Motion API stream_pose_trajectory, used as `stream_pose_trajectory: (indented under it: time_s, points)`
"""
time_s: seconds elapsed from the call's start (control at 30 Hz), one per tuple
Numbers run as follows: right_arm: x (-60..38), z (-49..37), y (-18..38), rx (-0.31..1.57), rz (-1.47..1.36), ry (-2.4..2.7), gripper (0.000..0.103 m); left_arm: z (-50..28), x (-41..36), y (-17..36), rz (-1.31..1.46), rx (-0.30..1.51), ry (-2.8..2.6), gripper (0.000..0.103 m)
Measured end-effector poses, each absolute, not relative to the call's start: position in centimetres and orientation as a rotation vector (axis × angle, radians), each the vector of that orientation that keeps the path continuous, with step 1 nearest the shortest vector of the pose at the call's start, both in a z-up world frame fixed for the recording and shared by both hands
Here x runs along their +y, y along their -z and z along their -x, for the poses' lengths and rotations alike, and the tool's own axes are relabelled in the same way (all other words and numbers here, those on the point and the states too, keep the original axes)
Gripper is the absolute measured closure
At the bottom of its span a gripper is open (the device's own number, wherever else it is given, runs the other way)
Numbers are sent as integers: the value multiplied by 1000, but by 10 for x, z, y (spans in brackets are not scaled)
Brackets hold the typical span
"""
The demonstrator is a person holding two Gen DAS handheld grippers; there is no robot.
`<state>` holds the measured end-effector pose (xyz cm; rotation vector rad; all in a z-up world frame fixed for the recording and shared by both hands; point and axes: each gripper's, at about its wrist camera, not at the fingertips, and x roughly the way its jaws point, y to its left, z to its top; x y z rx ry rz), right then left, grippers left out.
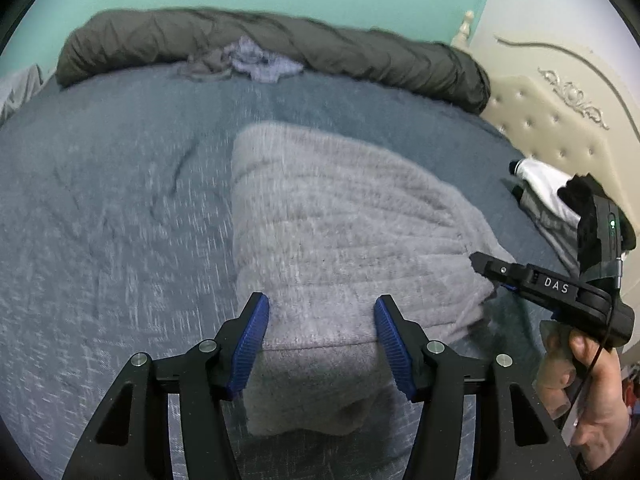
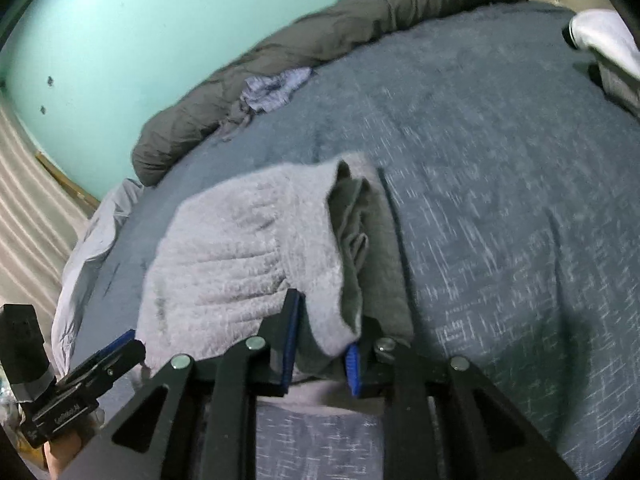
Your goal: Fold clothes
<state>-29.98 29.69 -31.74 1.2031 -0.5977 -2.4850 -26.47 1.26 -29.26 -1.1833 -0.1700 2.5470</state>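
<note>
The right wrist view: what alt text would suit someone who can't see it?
The right gripper jaws pinch the near edge of a folded grey fleece garment lying on a blue-grey bedspread. A rolled dark duvet lies along the teal wall behind.

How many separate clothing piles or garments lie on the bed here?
3: the grey fleece garment in front of the jaws, a crumpled pale bundle by the dark duvet, and folded clothes near the headboard. More may be hidden.

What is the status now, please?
Left gripper open astride the fluffy light-grey knitted sweater. Right gripper shut on its edge. Nothing in the way.
</note>
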Motion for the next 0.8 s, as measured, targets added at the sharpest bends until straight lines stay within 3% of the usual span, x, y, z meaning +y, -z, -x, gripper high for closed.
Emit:
stream_pose_trajectory:
  time_s: [0.3,0.5,0.63,0.8]
  points:
    - [306,293,298,-577,-1152,2608,72,267,12,299,1212,-161,-2545,43]
    - [297,283,268,-507,-943,2606,73,267,14,298,1222,-160,-2547,43]
    - [268,290,286,-345,-1055,2550,89,265,14,300,1229,-158,-2541,44]
    - [268,299,311,-351,-1163,2552,101,263,14,303,1246,-152,-2523,44]
